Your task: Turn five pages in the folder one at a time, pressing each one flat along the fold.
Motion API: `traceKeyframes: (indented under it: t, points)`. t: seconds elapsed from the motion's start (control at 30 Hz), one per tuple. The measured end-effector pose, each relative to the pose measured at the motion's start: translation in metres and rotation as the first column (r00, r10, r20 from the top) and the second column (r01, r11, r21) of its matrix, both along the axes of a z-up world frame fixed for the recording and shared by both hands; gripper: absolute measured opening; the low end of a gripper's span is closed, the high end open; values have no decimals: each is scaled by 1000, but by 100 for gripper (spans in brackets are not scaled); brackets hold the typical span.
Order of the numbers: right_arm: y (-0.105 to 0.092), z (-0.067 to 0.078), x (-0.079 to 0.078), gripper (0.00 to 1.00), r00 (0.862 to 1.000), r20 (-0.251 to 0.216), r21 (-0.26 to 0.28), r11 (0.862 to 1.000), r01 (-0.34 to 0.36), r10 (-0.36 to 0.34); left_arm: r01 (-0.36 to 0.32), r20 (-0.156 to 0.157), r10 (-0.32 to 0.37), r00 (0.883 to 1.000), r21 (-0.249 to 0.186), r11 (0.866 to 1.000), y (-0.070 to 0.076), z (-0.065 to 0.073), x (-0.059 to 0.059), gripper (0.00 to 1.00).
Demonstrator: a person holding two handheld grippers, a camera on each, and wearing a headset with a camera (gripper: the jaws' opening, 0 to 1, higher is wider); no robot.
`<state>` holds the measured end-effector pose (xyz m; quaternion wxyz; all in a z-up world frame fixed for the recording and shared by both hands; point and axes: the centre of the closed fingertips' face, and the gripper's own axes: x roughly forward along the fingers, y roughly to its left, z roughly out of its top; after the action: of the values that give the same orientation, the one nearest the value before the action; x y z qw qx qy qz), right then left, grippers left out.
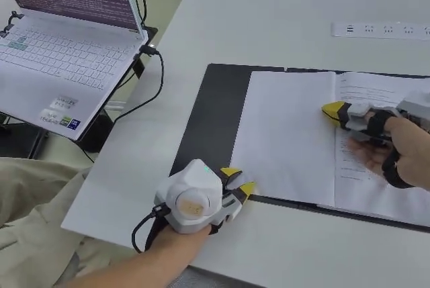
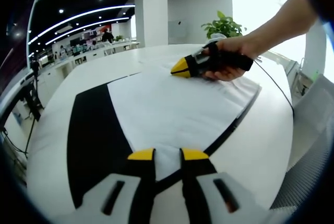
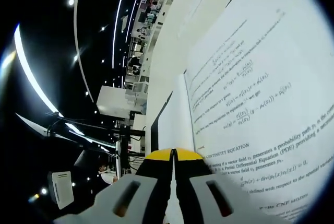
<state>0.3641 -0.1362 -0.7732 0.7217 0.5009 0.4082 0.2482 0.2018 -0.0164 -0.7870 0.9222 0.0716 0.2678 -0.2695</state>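
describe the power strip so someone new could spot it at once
Start at the white table. Beyond the open folder, on the side away from the person, lies the power strip: a long white bar, marked out by its row of sockets.

Black folder [image 1: 213,117] open flat, pages [image 1: 285,133] white

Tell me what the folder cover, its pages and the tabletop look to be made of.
Folder cover: black, matte, likely plastic or coated card; it lies flat, no gloss. Pages: thin white paper, printed text on the right one. Tabletop: smooth white, probably laminate; faint even sheen.
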Motion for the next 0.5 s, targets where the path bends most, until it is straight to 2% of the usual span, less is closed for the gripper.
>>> traceKeyframes:
  t: [0.27,0.5]
  points:
    - [1,1,9,0,1000,8,-22,1000,-6,6,1,-1,-1,1000,1,1000,1,-1,0,16]
    - [2,0,27,0,1000,21,-57,998,-17,19,5,-1,-5,1000,2,1000,1,-1,1,16]
